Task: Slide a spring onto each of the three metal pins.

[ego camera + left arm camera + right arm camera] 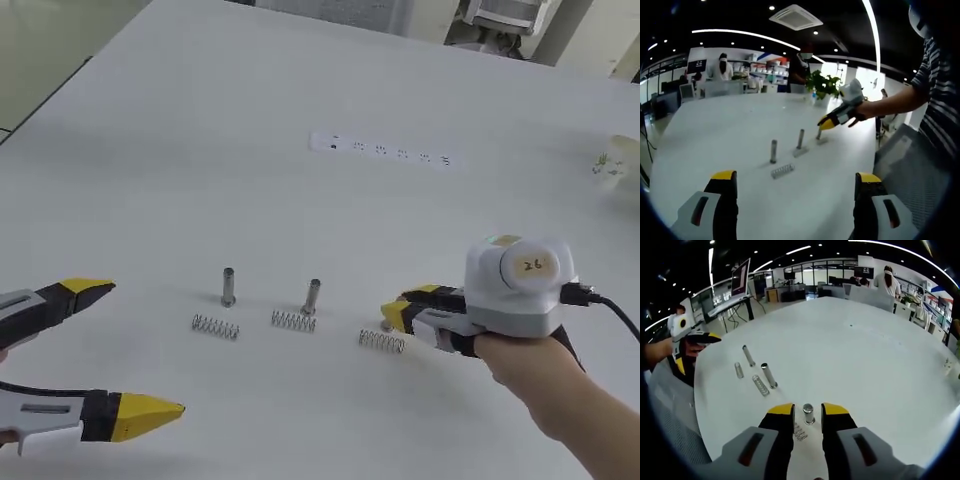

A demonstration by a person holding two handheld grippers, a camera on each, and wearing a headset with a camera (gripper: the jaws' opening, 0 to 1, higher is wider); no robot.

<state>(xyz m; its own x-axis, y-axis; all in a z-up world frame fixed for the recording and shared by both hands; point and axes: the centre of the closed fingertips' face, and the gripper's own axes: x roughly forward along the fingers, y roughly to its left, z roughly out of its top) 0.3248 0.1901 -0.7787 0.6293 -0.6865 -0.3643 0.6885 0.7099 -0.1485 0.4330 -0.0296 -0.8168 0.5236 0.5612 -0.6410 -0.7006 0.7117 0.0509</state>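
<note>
1. The three metal pins stand upright in a row on the white table (200, 150): the first pin (228, 286), the second pin (312, 296) and the third pin (808, 413).
2. Each spring lies flat on the table just in front of its pin: the first spring (215, 326), the second spring (293, 320) and the third spring (381, 341). From here I see every spring off its pin, so the sliding is not yet done.
3. My right gripper (808, 410) is down at the third pin. In the right gripper view its yellow-tipped jaws are partly apart and stand on either side of the pin's top, with a thin gap on each side, so they clamp nothing. The third spring lies on the table between the jaws, a little nearer me than the pin.
4. In the head view the hand (530, 370) holds that gripper low over the table, and the third pin is mostly hidden behind its tip.
5. My left gripper (148, 348) is well apart from the row, off to the near left. Its jaws are spread wide and hold nothing; in the left gripper view they frame the pins from a distance.
6. Farther back on the table lies a white power strip (380, 150).
</note>
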